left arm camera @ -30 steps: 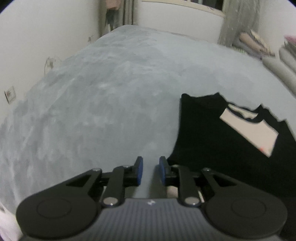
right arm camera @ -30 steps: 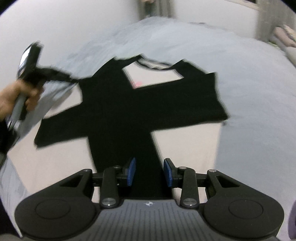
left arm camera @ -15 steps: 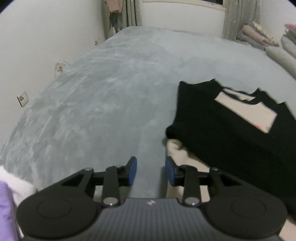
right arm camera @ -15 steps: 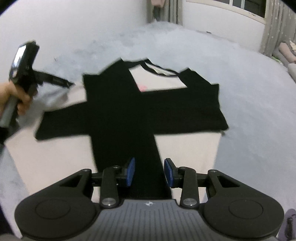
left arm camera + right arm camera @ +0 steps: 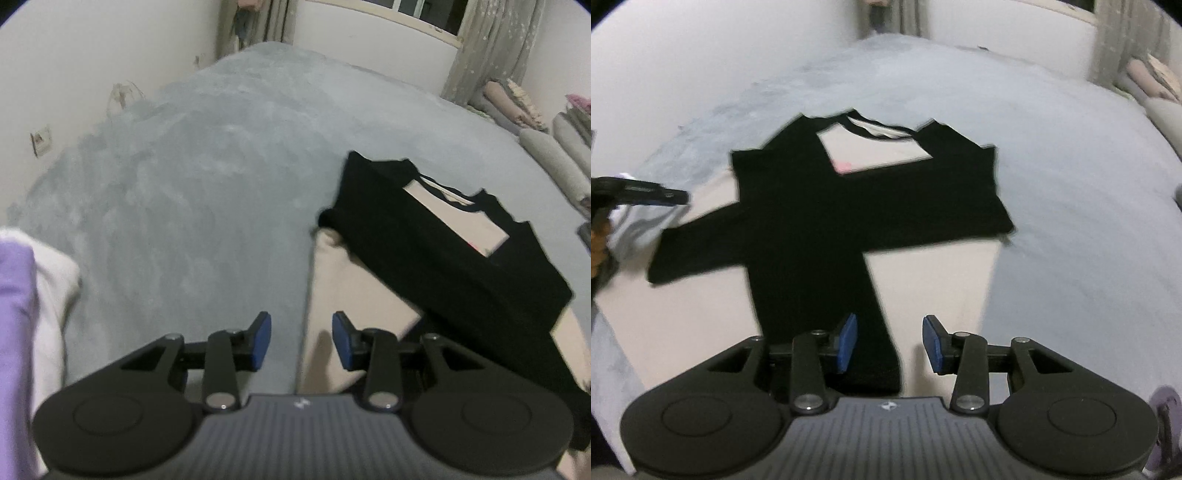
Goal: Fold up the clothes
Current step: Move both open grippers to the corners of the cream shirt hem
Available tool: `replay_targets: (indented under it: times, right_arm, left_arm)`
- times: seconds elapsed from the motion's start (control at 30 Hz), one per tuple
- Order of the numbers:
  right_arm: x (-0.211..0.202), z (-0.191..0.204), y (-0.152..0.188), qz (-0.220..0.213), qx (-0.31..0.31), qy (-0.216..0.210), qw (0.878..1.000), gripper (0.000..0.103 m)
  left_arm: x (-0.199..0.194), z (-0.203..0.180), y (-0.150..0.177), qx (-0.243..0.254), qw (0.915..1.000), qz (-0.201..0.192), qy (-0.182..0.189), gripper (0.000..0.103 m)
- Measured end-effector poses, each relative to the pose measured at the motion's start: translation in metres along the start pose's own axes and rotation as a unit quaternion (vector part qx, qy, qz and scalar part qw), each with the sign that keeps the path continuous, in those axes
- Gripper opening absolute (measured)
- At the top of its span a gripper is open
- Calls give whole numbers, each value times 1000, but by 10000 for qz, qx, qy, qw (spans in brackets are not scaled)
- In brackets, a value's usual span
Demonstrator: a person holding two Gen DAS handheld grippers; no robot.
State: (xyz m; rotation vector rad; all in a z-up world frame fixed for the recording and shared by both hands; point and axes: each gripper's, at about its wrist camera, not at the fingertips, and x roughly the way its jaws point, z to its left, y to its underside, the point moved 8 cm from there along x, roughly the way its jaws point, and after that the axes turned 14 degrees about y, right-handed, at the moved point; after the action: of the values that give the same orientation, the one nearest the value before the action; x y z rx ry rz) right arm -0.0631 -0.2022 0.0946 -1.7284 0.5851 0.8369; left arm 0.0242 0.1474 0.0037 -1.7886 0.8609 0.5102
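Grey plush bedding (image 5: 207,192) fills the room from wall to wall, with a curtained window (image 5: 424,14) at the far end and rolled blankets (image 5: 546,155) stacked at the far right. On it lies the beige shirt (image 5: 923,288) with its black sleeves (image 5: 812,221) crossed over the chest, collar toward the far side. My left gripper (image 5: 301,341) hovers over the shirt's near left edge, blue pads parted and empty, beside a white and purple garment pile (image 5: 26,314) at my left, while my right gripper (image 5: 889,343) is opening over the sleeve end near me, gripping nothing.
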Motion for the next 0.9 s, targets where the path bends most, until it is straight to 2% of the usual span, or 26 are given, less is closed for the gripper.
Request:
replay_targets:
  times: [0.17,0.27,0.43,0.6,0.73,0.9]
  right_arm:
    - [3,-1,19,140,-189,154,9996,39]
    - [-7,1,28,75,-118,88,9999,39]
    - [-20,0,56,70,-87,153,9998,40]
    - [-39,-9,86,74,194,99,9997,40]
    - [-52,-20,109,94,656,2,9978,40]
    - [-64,-12,123,23,954,-232,9952,40]
  left_arm:
    - [-33,-13,13,390,9991,-135,47,34]
    - [-57,-14,24,454,9986,-211,174,34]
    - [-83,-11,54,638,9972,-103,374,36]
    - [-97,-6,82,686,9958,53,604,36]
    - [-99,-7,98,768,9937,185,795,36]
    - [-96,-9,110,854,9919,240,906,36]
